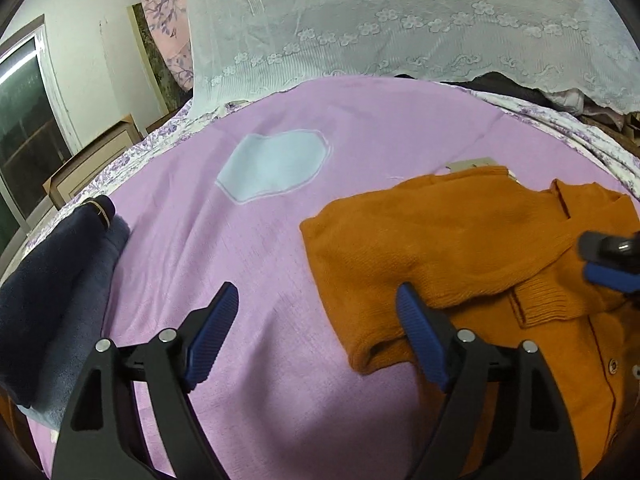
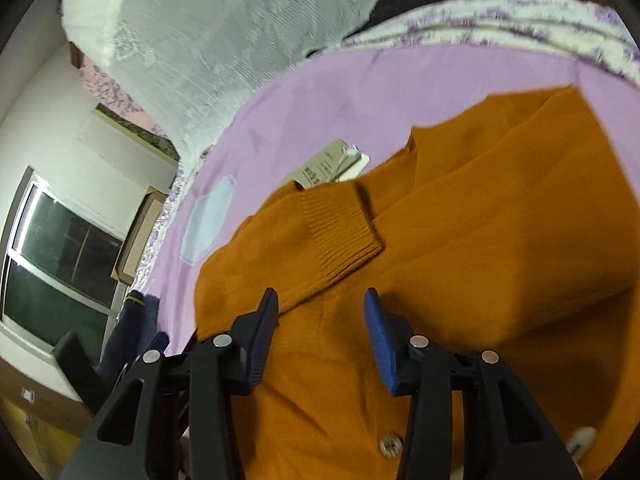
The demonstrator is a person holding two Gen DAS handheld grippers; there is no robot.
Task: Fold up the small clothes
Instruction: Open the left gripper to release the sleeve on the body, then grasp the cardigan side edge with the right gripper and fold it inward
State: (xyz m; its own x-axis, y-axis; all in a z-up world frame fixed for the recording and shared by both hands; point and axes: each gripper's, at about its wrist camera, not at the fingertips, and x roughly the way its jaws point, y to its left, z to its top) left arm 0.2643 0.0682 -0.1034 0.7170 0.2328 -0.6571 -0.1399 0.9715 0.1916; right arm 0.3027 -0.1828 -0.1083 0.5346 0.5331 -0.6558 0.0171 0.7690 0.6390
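Observation:
An orange knitted cardigan point(image 1: 460, 248) lies on the purple sheet point(image 1: 240, 260), one sleeve folded across its front with the ribbed cuff point(image 2: 340, 232) on top. A button point(image 2: 390, 446) shows near the lower edge. My left gripper point(image 1: 316, 290) is open wide over the sheet, its right finger at the cardigan's left folded edge, with nothing between the pads. My right gripper point(image 2: 321, 294) hovers open over the cardigan's front just below the cuff, gripping nothing. Its blue pad also shows at the right edge of the left wrist view point(image 1: 608, 272).
A folded dark navy garment point(image 1: 52, 280) lies at the sheet's left side. A paper tag point(image 2: 332, 164) pokes out behind the cardigan. A pale blue patch point(image 1: 272, 164) marks the sheet. White lace cover point(image 1: 400, 20) hangs behind. A window point(image 2: 60, 260) is at the left.

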